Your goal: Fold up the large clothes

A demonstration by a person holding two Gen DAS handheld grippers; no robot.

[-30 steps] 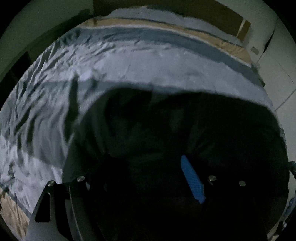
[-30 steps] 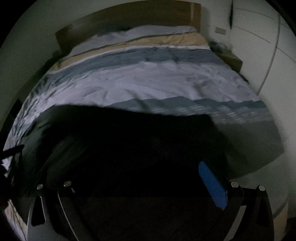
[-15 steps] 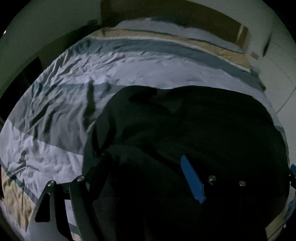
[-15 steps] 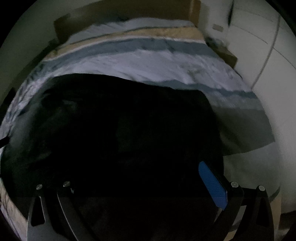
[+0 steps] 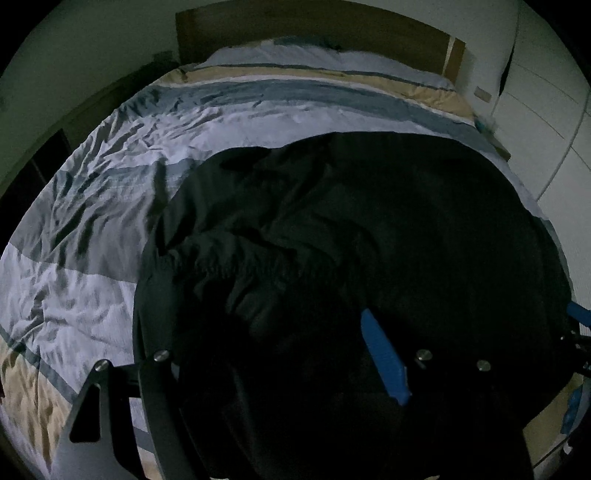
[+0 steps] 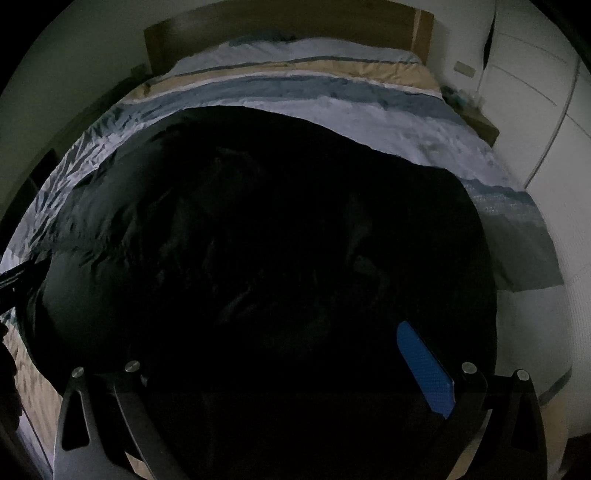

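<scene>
A large black garment (image 5: 351, 229) lies spread on the striped bed cover (image 5: 92, 229); it fills the middle of the right wrist view (image 6: 258, 240) too. My left gripper (image 5: 273, 354) has its fingers wide apart over the garment's near edge, its blue pad (image 5: 384, 358) showing. My right gripper (image 6: 280, 365) also stands wide apart over the dark cloth, with its blue pad (image 6: 424, 369) visible. The cloth between the fingers is too dark to show any grip. The right gripper's blue tip (image 5: 580, 314) shows at the left view's right edge.
A wooden headboard (image 5: 314, 33) and pillow (image 6: 295, 51) are at the far end. White wardrobe doors (image 6: 535, 92) stand to the right. A dark low cabinet (image 5: 33, 162) runs along the left wall. The bed's right side (image 6: 524, 258) drops off.
The black garment has spread farther up the bed toward the headboard, covering more of the striped cover. Both cameras have risen and tilted, showing more of the bed.
</scene>
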